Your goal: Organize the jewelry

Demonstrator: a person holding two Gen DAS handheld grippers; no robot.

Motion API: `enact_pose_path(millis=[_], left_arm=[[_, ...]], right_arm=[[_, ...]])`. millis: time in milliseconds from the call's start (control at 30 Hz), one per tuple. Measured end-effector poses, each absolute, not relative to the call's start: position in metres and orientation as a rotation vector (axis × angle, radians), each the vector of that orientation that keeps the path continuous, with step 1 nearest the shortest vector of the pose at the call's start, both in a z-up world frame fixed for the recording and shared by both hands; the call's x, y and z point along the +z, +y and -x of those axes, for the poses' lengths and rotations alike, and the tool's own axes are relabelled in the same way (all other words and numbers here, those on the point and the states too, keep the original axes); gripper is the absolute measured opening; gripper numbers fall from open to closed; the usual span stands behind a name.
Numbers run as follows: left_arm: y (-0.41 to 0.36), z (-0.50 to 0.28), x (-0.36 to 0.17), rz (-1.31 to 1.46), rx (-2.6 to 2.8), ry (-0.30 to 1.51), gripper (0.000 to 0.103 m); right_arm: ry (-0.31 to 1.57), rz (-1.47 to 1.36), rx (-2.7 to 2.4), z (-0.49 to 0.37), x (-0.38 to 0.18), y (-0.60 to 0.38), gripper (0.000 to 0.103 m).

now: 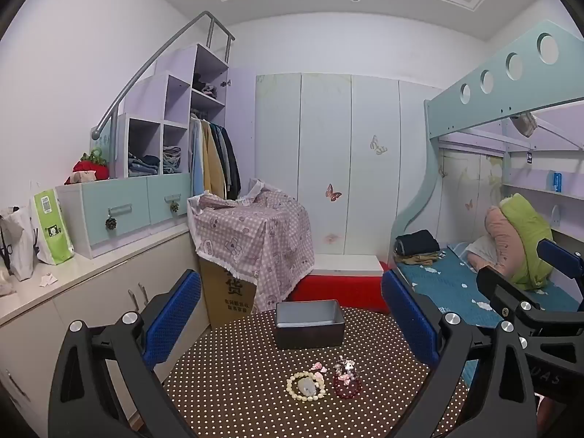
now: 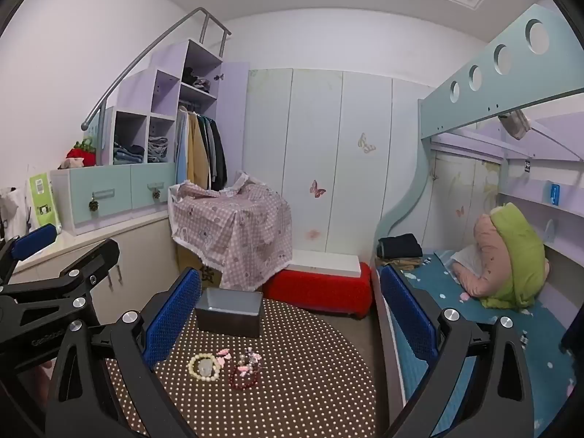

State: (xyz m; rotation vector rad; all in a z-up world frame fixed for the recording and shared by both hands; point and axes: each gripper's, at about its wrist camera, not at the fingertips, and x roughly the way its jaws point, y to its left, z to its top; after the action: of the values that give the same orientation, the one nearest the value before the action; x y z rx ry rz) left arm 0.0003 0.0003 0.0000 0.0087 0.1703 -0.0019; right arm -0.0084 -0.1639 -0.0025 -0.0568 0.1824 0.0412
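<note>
On a round table with a brown polka-dot cloth (image 1: pixel 248 372) lie a cream bead bracelet (image 1: pixel 306 385) with a pale stone inside it, a dark red bead bracelet (image 1: pixel 347 387) with small pink and silver pieces on it, and pink hair clips (image 1: pixel 318 367). A dark grey open box (image 1: pixel 310 324) stands behind them. The same bracelets (image 2: pixel 204 366) (image 2: pixel 244 376) and box (image 2: pixel 229 312) show in the right wrist view. My left gripper (image 1: pixel 292 319) and right gripper (image 2: pixel 290 315) are both open and empty, held above the table's near side.
The right gripper's body (image 1: pixel 525 306) shows at the right of the left view, the left gripper's body (image 2: pixel 54 284) at the left of the right view. A cloth-covered carton (image 1: pixel 252 233), a red bench (image 1: pixel 339 288), a bunk bed (image 1: pixel 474 284) and a white counter (image 1: pixel 73 273) surround the table.
</note>
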Motion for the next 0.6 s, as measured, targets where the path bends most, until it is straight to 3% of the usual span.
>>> enact_pose_path(millis=[600], left_arm=[[0.0002, -0.0005, -0.0001, -0.011, -0.003, 0.173, 0.096]], right_arm=[[0.183, 0.047, 0.043, 0.0072, -0.0034, -0.163, 0.095]])
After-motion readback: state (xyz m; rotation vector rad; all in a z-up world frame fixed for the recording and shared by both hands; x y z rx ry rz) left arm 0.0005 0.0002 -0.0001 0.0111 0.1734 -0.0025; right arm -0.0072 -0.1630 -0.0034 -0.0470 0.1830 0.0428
